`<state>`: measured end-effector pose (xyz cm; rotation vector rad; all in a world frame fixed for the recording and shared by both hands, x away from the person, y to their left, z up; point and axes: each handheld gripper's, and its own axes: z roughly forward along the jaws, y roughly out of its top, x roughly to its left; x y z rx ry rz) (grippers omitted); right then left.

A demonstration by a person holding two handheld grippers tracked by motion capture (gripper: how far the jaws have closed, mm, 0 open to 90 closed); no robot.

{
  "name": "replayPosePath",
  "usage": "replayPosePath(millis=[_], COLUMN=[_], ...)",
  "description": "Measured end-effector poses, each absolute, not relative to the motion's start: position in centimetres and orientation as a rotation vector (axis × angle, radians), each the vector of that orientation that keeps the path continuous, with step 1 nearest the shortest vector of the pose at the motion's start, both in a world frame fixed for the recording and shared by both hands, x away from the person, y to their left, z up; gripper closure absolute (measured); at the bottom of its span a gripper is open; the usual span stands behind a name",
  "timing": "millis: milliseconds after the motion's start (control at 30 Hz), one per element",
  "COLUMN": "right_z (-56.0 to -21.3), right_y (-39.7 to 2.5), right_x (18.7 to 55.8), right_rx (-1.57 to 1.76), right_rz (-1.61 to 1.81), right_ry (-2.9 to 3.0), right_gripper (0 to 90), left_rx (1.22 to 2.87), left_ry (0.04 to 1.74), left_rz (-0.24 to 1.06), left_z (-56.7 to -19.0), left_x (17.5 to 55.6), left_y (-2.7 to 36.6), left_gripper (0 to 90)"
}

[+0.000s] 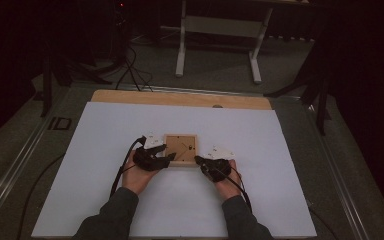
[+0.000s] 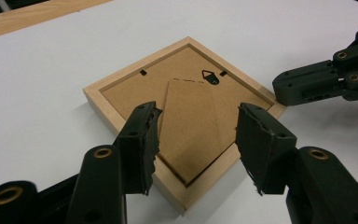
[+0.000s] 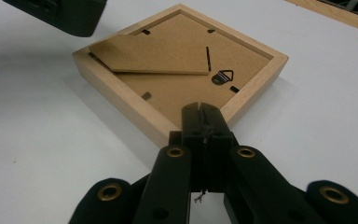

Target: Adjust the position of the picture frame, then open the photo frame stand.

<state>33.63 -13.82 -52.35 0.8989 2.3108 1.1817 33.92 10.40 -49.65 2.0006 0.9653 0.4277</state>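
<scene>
The left tool [image 2: 198, 140] hovers wide open over the near corner of the frame [image 1: 180, 149], which lies face down mid-tabletop [image 1: 280, 150]. Its stand [image 3: 154, 56] is lifted slightly; the backing remains in. The right tool [image 3: 204, 122], pinched closed, presses the frame's corner.

No legible text, label, brand, number or sign is found in any view. The back of the wooden picture frame [image 2: 186, 112], lying ahead of the left gripper [image 2: 198, 135] and just beyond the right gripper [image 3: 204, 122], is unmarked. The white table sheet [image 1: 260, 135] is likewise unmarked.
</scene>
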Motion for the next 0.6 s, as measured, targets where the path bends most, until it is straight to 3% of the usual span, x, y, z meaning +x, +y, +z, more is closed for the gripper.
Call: replayPosePath(millis=[600], right_z=[-52.4], right_y=[-13.8], right_x=[33.6], right_rx=[0.893], right_rz=[1.182], right_ry=[2.305], right_gripper=[89.7], left_rx=[2.074], left_ry=[0.976], left_rz=[0.448], left_z=[-50.0], left_x=[35.2], left_y=[9.1], left_gripper=[40.3])
